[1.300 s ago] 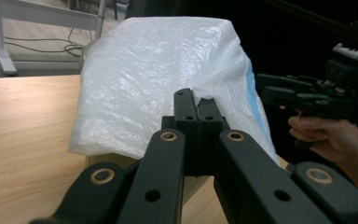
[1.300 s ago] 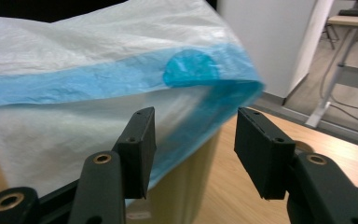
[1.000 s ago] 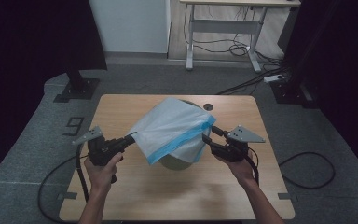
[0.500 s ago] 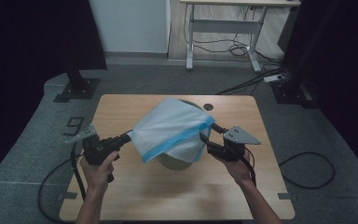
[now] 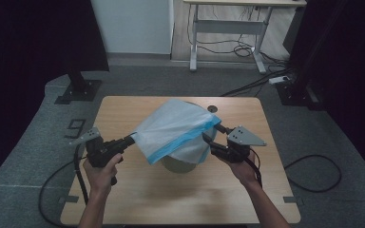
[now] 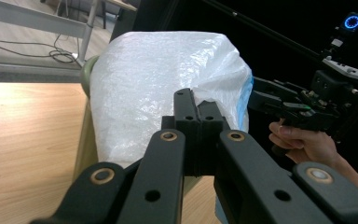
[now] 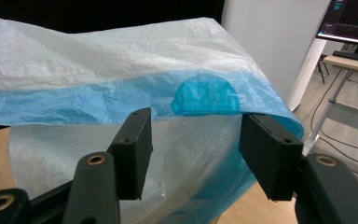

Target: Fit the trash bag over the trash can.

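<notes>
A thin white plastic bag with a blue band along its edge is draped over a greenish round bin at the table's middle. My left gripper is shut on the bag's left corner and holds it stretched out to the left. In the left gripper view the closed jaws pinch the white film beside the bin's rim. My right gripper stands open at the bag's right side. In the right gripper view the blue band runs just above the spread fingertips.
The wooden table has bare room in front of the bin and at both sides. A small dark hole sits near its far edge. Cables trail off the table from each gripper. A desk frame stands beyond on the floor.
The bag's stretched corner has shifted slightly left with my left gripper. My right gripper has edged a little up towards the bag's blue edge.
</notes>
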### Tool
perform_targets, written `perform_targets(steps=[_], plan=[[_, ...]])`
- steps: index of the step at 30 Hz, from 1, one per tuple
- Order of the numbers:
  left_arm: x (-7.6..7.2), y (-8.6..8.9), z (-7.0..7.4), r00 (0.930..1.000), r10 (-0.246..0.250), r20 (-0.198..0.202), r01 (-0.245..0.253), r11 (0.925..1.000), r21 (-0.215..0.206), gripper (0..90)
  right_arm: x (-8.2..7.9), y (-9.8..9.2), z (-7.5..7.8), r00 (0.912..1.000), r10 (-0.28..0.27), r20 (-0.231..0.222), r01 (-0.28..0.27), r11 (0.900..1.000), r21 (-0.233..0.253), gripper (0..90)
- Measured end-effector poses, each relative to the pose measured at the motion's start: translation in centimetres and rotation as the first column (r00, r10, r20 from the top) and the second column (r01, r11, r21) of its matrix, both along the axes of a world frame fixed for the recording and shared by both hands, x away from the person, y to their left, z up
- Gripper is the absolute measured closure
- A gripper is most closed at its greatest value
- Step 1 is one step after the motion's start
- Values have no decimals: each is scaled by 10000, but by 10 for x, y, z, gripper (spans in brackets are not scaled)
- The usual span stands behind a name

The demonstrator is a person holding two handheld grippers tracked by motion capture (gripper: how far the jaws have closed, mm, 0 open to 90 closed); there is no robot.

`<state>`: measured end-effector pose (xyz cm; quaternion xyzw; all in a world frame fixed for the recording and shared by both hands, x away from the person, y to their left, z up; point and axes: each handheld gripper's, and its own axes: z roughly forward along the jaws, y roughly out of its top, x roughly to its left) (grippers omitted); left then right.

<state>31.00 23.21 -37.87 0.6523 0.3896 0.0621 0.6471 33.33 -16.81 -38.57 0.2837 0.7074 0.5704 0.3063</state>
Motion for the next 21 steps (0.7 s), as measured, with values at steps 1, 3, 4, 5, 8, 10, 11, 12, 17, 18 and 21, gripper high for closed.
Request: perform_targets(steps=[1,3,4,5,8,10,11,12,17,18,21], plan=[[0,1,-1,10000,13,-41,-13,10000,49,895,0,0,0,10000,-7,21,7,10000,-23,443],[0,1,-2,10000,55,-53,-54,9999,143,895,1,-1,0,10000,27,13,-27,10000,-15,462],[0,0,-3,10000,62,-66,-61,9998,209,895,1,-1,0,10000,62,-20,-62,10000,22,474],[0,-1,-4,10000,24,-77,-21,9995,325,895,2,-2,0,9999,130,-95,-128,9998,150,483],[-1,-7,-8,10000,35,-76,-29,9973,739,895,3,-6,0,9995,195,-231,-184,9988,463,491],[-2,-10,-11,9999,-33,-107,44,9952,978,895,3,-7,1,9995,180,-265,-166,9986,505,491],[-3,-12,-13,9999,-28,-103,39,9937,1123,895,3,-8,1,9994,183,-304,-166,9984,544,491],[-4,-15,-15,9999,-50,-110,63,9922,1246,895,3,-9,1,9992,181,-363,-159,9981,589,490],[-9,-23,-23,9997,-248,-25,249,9864,1627,896,3,-13,3,9982,175,-571,-129,9968,788,487],[-13,-28,-26,9992,-392,29,379,9818,1861,895,3,-16,4,9972,183,-721,-112,9952,974,485],[-18,-34,-32,9983,-574,43,553,9764,2087,895,4,-18,6,9962,171,-859,-76,9940,1092,485]])
